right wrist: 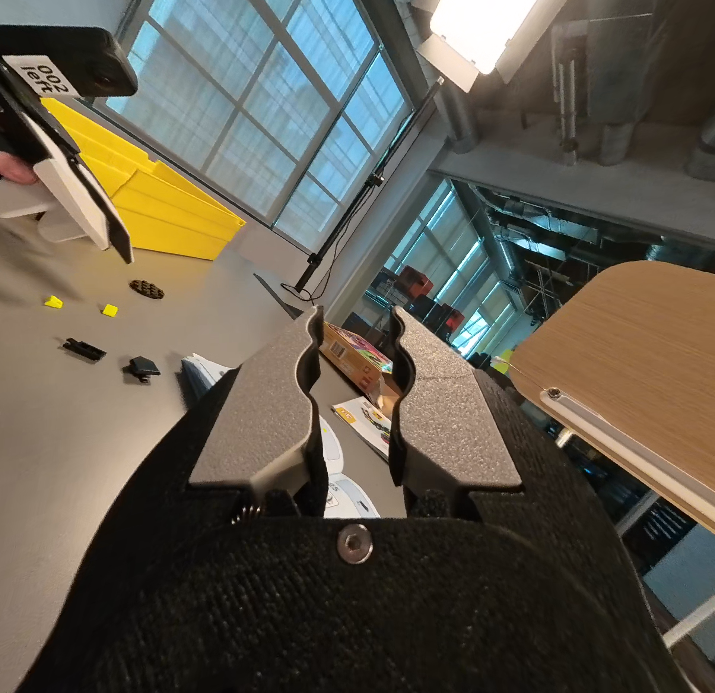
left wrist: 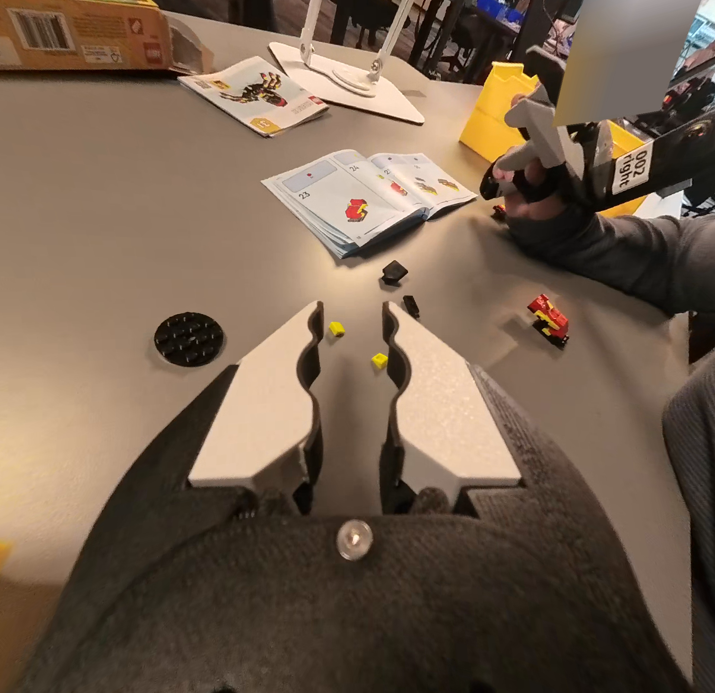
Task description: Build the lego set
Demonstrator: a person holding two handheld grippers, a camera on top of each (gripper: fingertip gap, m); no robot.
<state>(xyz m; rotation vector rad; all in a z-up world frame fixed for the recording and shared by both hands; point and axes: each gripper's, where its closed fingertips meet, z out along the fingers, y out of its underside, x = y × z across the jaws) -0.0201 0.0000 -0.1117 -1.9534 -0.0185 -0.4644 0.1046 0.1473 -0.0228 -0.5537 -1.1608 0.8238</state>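
The grey table point(left wrist: 116, 217) carries two small yellow bricks point(left wrist: 336, 328) between the left claw's fingers, a round black studded plate point(left wrist: 188, 338) to their left, and an open instruction booklet point(left wrist: 363, 198) ahead.

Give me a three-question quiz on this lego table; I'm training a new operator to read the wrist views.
1. True or false: the left tongs grip a yellow piece.
2. How many small yellow pieces lie loose on the table?
3. The red and yellow assembly lies: A) inside the yellow bin B) on the table near the person's sleeve C) on the open instruction booklet

Key: 1 false, the tongs are open and empty; 2 two; 3 B.
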